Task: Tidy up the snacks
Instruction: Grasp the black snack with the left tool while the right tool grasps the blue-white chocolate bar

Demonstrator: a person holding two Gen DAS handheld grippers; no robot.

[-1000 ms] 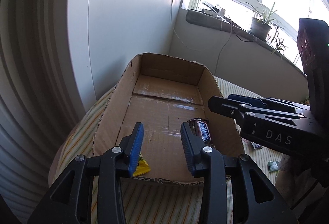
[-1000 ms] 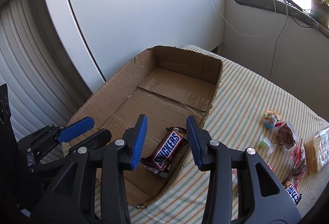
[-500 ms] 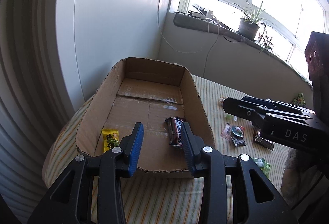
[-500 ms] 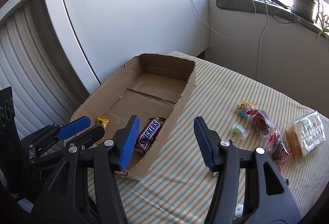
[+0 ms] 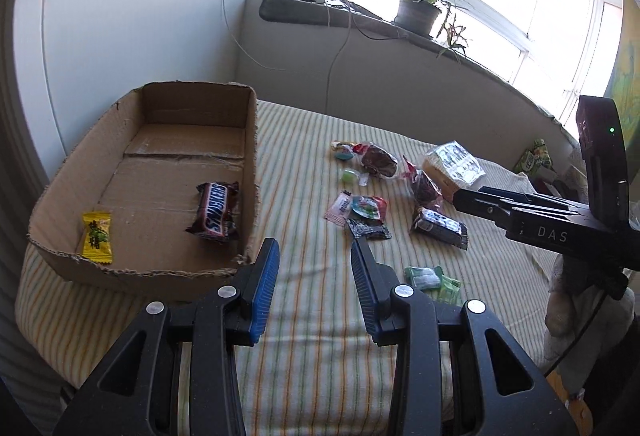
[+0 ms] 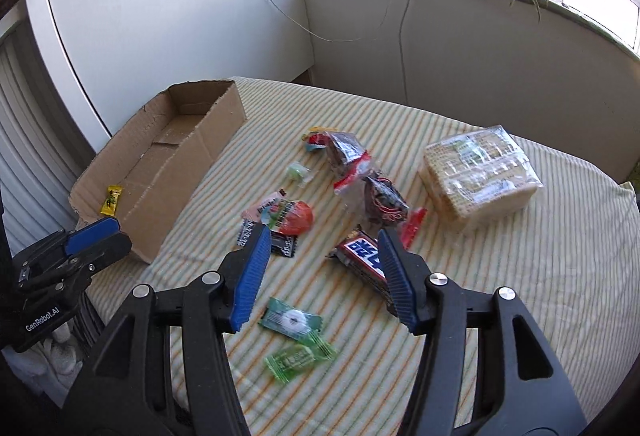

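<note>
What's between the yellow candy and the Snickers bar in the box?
Nothing: in the left wrist view only bare cardboard box floor separates the yellow candy and Snickers bar.

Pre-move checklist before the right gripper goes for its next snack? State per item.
1. Right gripper empty, jaws apart: ok; they have just been opening, nothing between them.
2. Left gripper empty: ok.
3. Snickers bar lying inside the cardboard box: ok.
4. Yellow candy in the box: ok.
5. Next target clear: ok; the blue-label bar lies flat on the striped cloth, partly hidden by the right finger.
6. Snacks left outside the box: not ok; green candies, cracker pack and others remain.
</note>
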